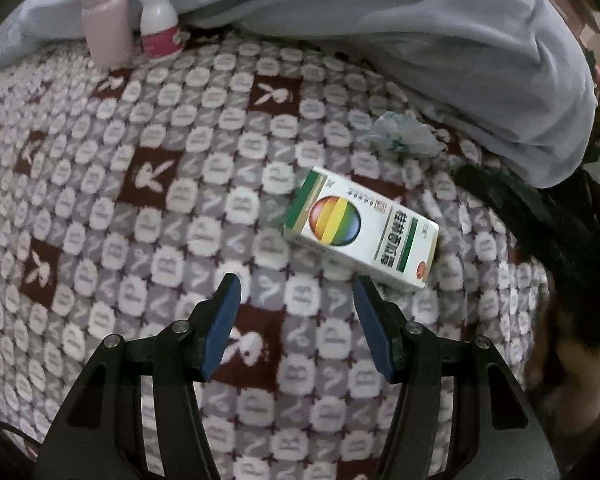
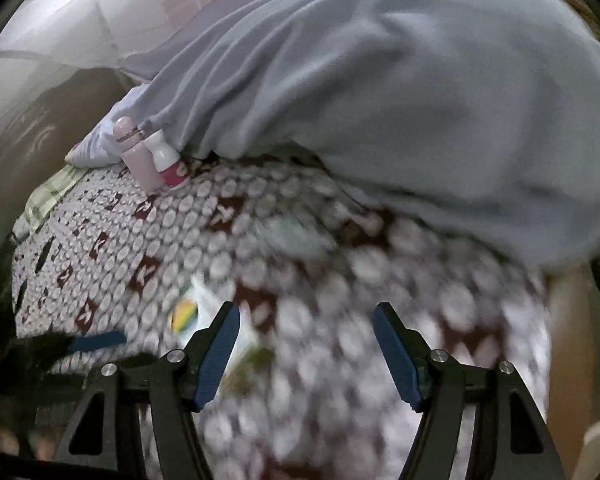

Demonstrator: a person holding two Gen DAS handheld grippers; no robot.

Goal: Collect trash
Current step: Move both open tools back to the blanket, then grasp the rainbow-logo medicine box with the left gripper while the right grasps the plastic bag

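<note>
Rabbit-patterned bedding (image 1: 148,208) spreads under me with a grey quilt (image 1: 420,40) heaped behind — my left gripper (image 1: 296,284) and right gripper (image 2: 306,312) both hang spread and empty, the medicine box (image 1: 360,228) lying flat just beyond my left fingertips, crumpled wrapper (image 1: 404,136) farther back, probably my first pick-ups.

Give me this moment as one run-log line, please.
left gripper: open, empty | right gripper: open, empty | box: on bedspread, ahead of left gripper | wrapper: beyond box
</note>
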